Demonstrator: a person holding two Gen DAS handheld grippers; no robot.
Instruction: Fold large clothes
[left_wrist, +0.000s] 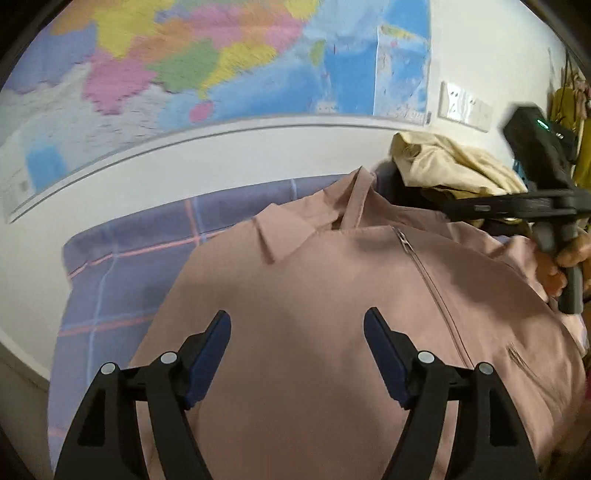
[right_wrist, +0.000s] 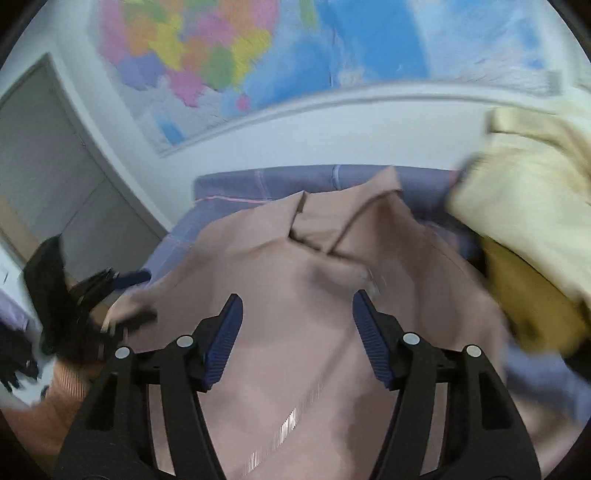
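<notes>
A dusty-pink zip jacket (left_wrist: 332, 295) lies spread on the purple plaid bed cover (left_wrist: 122, 266), collar toward the wall, zipper running down its front. My left gripper (left_wrist: 297, 321) is open and empty, hovering over the jacket's chest. My right gripper (right_wrist: 297, 304) is open and empty over the same jacket (right_wrist: 295, 295), near the zipper. The right gripper's body also shows in the left wrist view (left_wrist: 546, 206), at the jacket's right shoulder. The left gripper shows blurred in the right wrist view (right_wrist: 110, 291), at the jacket's left edge.
A pile of cream and mustard clothes (left_wrist: 454, 166) sits at the bed's far right corner, also in the right wrist view (right_wrist: 528, 206). A large map (left_wrist: 221, 55) hangs on the white wall behind. A grey door (right_wrist: 55, 177) is to the left.
</notes>
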